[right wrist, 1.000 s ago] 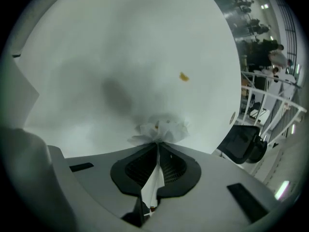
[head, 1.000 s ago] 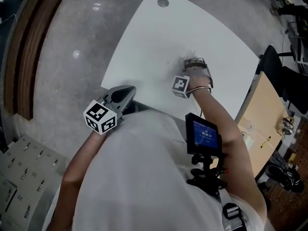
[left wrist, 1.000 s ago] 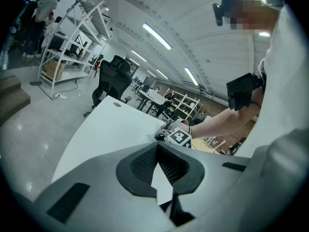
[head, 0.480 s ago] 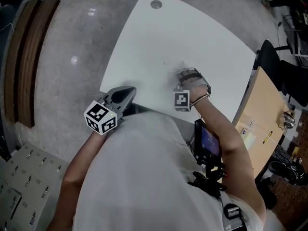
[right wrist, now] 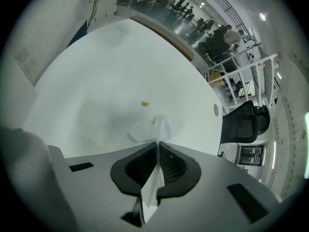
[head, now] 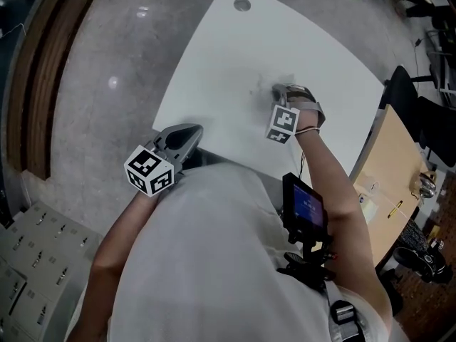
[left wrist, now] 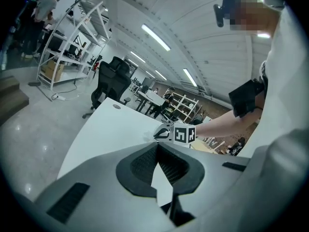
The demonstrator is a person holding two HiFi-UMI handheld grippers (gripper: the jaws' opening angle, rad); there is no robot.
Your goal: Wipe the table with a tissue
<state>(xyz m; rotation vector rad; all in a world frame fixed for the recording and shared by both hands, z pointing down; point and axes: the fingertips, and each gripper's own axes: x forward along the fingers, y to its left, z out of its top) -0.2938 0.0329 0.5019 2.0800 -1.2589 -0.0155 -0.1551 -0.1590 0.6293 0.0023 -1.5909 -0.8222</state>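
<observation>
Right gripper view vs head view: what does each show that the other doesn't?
Right gripper view only: the right gripper with its jaws shut on the tissue, which fans out past the tips. Head view only: the left gripper, held at the table near edge. Both: the white table and its round grommet.

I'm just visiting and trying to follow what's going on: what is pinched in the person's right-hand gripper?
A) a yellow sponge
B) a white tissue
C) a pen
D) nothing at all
B: in the right gripper view, the right gripper has its jaws closed on a white tissue, which fans out past the tips over the white table.
</observation>
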